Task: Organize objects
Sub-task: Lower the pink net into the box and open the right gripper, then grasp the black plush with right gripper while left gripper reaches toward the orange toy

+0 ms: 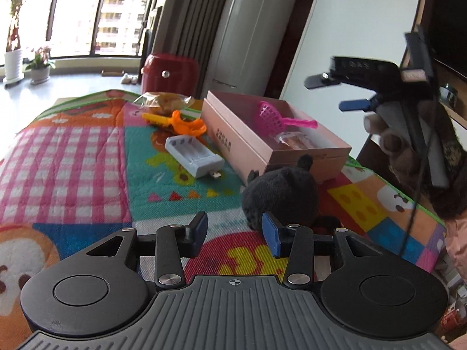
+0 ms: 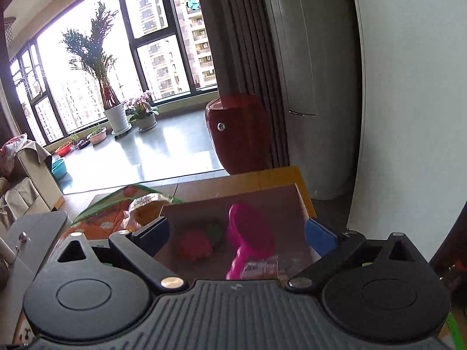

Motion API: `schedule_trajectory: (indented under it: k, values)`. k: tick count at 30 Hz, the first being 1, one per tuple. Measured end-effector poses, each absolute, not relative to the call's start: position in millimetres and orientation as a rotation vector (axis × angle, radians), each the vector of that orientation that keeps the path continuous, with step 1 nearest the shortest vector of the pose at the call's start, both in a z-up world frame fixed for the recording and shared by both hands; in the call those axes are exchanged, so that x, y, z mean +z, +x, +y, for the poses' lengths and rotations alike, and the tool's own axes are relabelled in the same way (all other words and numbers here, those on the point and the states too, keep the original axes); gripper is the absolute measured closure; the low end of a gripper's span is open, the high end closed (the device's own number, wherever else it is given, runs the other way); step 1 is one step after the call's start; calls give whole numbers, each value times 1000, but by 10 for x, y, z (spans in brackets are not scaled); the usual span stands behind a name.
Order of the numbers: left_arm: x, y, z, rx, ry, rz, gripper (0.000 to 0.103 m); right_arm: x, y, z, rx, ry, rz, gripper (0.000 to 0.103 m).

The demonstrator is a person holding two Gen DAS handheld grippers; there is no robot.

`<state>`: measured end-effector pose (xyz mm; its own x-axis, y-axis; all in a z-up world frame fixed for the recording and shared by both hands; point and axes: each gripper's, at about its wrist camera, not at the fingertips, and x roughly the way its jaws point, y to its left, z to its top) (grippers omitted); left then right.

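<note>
A: Left wrist view. The left gripper (image 1: 235, 234) hangs low over the patterned mat (image 1: 73, 157), jaws parted, nothing between the 2 fingers. Just beyond the right finger sits a black plush toy (image 1: 280, 194); its lower edge is hidden behind that finger, so contact cannot be judged.

B: And the pink box (image 1: 248, 145)?

A: Open, standing on the mat just behind the plush. Inside lie a pink mesh scoop (image 1: 273, 116) and a clear wrapped packet (image 1: 294, 141), contents hard to make out. Left of the box, on the mat: a white battery charger (image 1: 194, 154), an orange plastic toy (image 1: 181, 124), and a crinkled snack bag (image 1: 165, 100), partly covered by the orange toy.

B: The right gripper (image 1: 335, 92)?

A: Held in the air above the box's right end, jaws wide, empty; motion blur softens it. In the right wrist view the right gripper (image 2: 243, 233) looks down into the box (image 2: 262, 201), blurred; the scoop (image 2: 248, 233) and a reddish round item (image 2: 194, 245) show, the latter unidentifiable
</note>
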<state>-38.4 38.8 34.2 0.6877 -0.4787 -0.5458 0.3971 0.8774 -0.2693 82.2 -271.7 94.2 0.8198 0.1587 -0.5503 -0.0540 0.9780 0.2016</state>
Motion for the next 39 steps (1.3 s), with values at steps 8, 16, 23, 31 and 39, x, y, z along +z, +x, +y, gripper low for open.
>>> schedule_trajectory:
  k: [8, 16, 23, 31, 39]
  values:
    - [346, 23, 464, -396, -272, 649, 57, 519, -203, -2545, 205, -26, 602, 0]
    - [326, 834, 248, -283, -365, 744, 58, 71, -401, -2556, 123, 60, 587, 0]
    - [202, 988, 72, -238, -377, 795, 57, -36, -377, -2691, 132, 149, 622, 0]
    - [160, 978, -96, -229, -246, 800, 51, 2, -417, -2786, 153, 198, 595, 0]
    - [228, 888, 96, -136, -50, 746, 53, 1, -390, -2836, 158, 222, 600, 0]
